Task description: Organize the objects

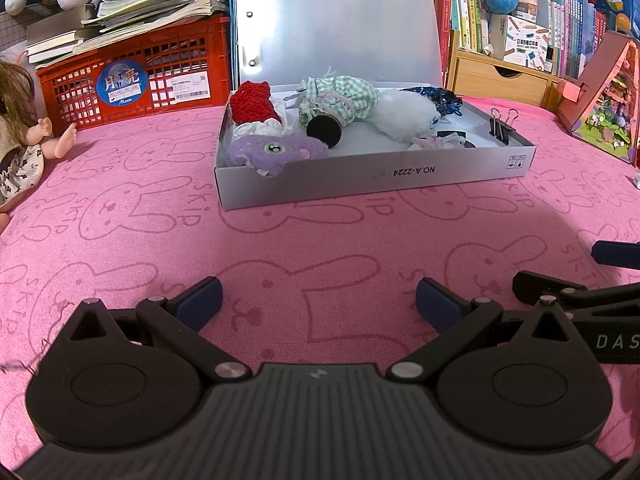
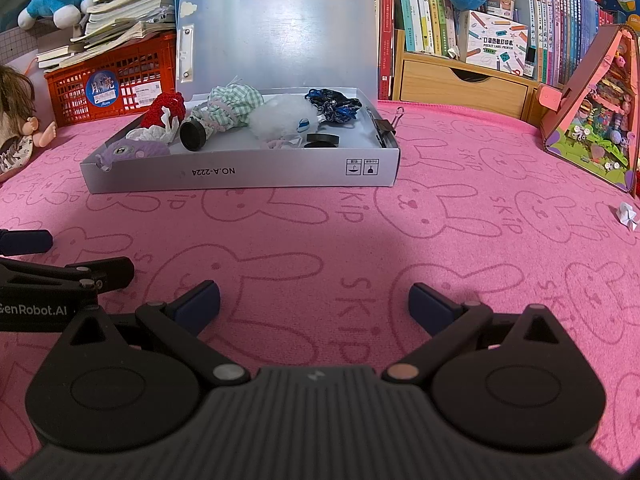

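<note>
Straight ahead of both tools, the box looks like smooth matt grey cardboard with a frosted plastic lid. Underneath, the pink cloth is soft and towel-like. The tool's blue fingertips look matt, rubbery.

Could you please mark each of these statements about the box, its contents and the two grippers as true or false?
1. The grey box has its lid shut. False: the lid stands upright, open.
2. The left gripper is open and empty. True.
3. The right gripper holds the purple plush. False: it is open and empty; the plush lies in the box.
4. A black binder clip sits at the box's right wall. True.
5. The red knitted item lies on the pink cloth. False: it is in the box.
</note>
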